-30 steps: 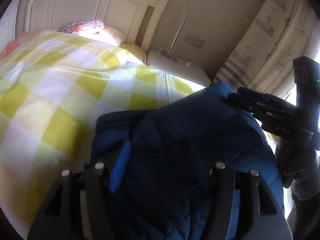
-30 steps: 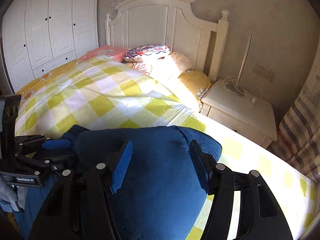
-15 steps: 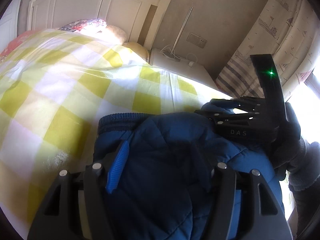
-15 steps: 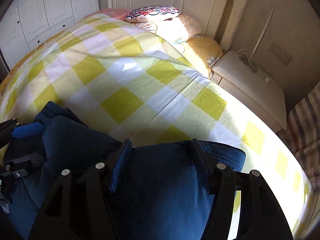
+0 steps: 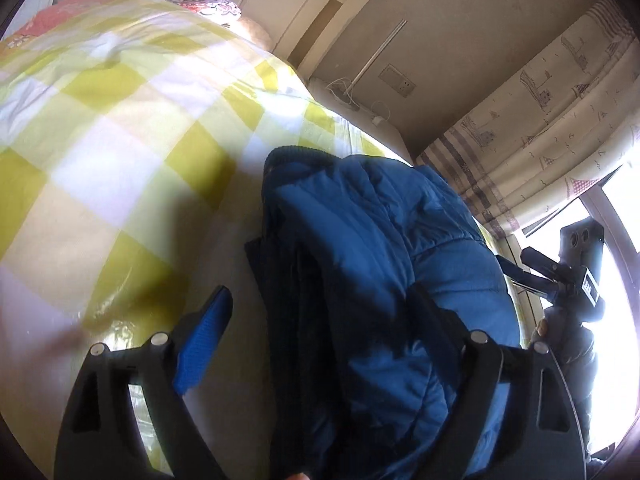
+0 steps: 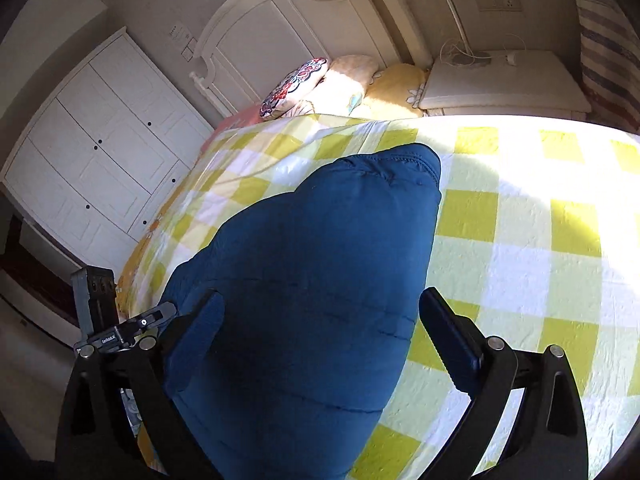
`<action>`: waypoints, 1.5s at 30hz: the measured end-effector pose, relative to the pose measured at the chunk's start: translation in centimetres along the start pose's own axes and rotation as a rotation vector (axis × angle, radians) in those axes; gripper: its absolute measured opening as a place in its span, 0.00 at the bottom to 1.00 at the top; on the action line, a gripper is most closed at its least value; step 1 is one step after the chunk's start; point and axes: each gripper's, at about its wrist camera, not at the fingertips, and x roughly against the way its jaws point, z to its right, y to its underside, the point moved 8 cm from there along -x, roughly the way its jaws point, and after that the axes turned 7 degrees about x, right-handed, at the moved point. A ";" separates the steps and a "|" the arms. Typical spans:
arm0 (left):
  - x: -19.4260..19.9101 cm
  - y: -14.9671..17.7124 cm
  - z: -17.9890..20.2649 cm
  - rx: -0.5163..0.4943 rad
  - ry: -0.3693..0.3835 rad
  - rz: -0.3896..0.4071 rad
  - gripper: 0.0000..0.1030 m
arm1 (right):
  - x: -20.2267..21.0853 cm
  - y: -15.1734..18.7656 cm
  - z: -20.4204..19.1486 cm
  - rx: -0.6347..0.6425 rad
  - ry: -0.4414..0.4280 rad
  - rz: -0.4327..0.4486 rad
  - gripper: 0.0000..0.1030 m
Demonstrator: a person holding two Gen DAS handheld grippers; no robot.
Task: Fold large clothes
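Note:
A blue padded jacket (image 5: 384, 248) lies bunched on the yellow-and-white checked bed cover (image 5: 120, 160), its dark lining showing along the left side. My left gripper (image 5: 320, 320) straddles its near end with jaws opening. The blue left pad (image 5: 204, 344) stands clear over the cover, and the right finger sits above the fabric. In the right wrist view the jacket (image 6: 320, 260) runs between the opening jaws of my right gripper (image 6: 326, 330), and the right pad (image 6: 452, 332) is off the cloth. Each gripper shows in the other's view: the right gripper (image 5: 572, 276) and the left gripper (image 6: 120, 328).
A white headboard (image 6: 280, 32) and pillows (image 6: 296, 84) are at the far end of the bed. A white nightstand (image 6: 500, 84) with cables stands beside it. White wardrobe doors (image 6: 100, 152) line the left wall. A patterned curtain (image 5: 540, 120) hangs by a bright window.
Both grippers' jaws have widened and let go of the jacket, which now rests on the bed. Both views have rolled, and the right gripper has drawn away to the right.

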 end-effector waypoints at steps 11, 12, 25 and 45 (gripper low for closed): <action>-2.3 4.4 1.2 0.127 0.183 -0.129 0.78 | -0.1 9.3 -2.6 -0.069 -0.231 -0.049 0.75; -2.9 3.7 1.9 0.116 0.158 -0.121 0.77 | 0.3 9.1 -2.5 -0.046 -0.202 -0.018 0.71; -17.2 -3.0 13.8 0.021 0.093 -0.094 0.78 | 8.1 4.2 9.2 -0.151 0.190 0.209 0.61; 8.4 17.4 19.9 -0.479 -0.331 0.622 0.98 | 20.0 22.7 -10.6 0.240 0.658 0.568 0.95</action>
